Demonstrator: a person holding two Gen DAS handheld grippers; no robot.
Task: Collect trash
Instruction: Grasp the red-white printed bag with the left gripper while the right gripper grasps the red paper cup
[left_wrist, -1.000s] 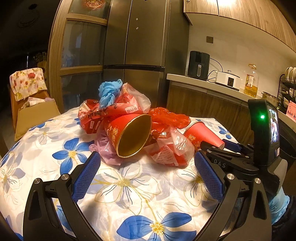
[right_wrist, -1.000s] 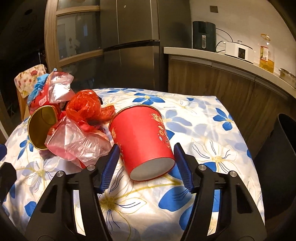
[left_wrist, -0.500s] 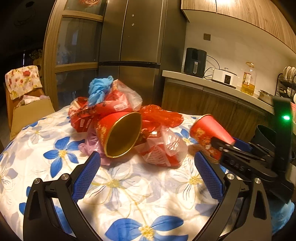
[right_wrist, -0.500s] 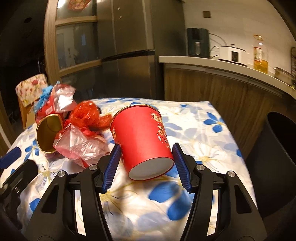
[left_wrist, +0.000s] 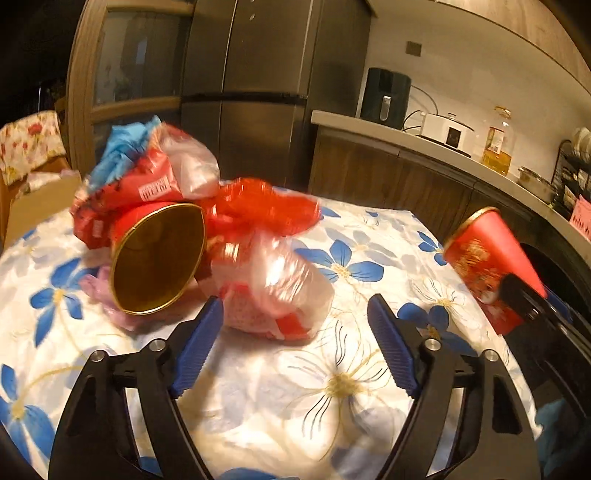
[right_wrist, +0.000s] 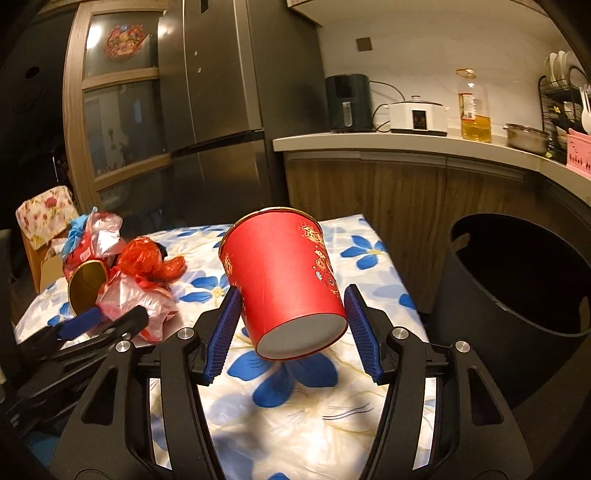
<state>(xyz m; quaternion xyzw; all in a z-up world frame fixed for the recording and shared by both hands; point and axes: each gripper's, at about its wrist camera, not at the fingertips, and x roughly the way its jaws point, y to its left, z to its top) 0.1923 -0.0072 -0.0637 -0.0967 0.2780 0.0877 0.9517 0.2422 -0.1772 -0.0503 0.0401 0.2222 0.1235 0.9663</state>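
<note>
My right gripper (right_wrist: 292, 291) is shut on a red paper cup (right_wrist: 284, 280), pads on both sides, holding it tilted above the flowered tablecloth (right_wrist: 295, 413). The same cup (left_wrist: 484, 254) shows at the right of the left wrist view. My left gripper (left_wrist: 294, 300) points at a heap of trash and its jaws are closing. A crumpled clear and red plastic bag (left_wrist: 273, 291) lies just ahead between its tips, with no pad pressing on it. Beside the bag lies a second red cup with a gold inside (left_wrist: 155, 258), under red bags (left_wrist: 266, 210) and a blue scrap (left_wrist: 122, 144).
A black bin (right_wrist: 517, 295) stands open right of the table, below the wooden counter (right_wrist: 406, 144) with appliances and an oil bottle. A steel fridge (left_wrist: 258, 92) rises behind the table. A cardboard box (left_wrist: 33, 206) and a floral cloth sit at the far left.
The right gripper has lifted the red cup off the tablecloth and carried it toward the bin. The left gripper moved in on the heap and its jaws have narrowed.
</note>
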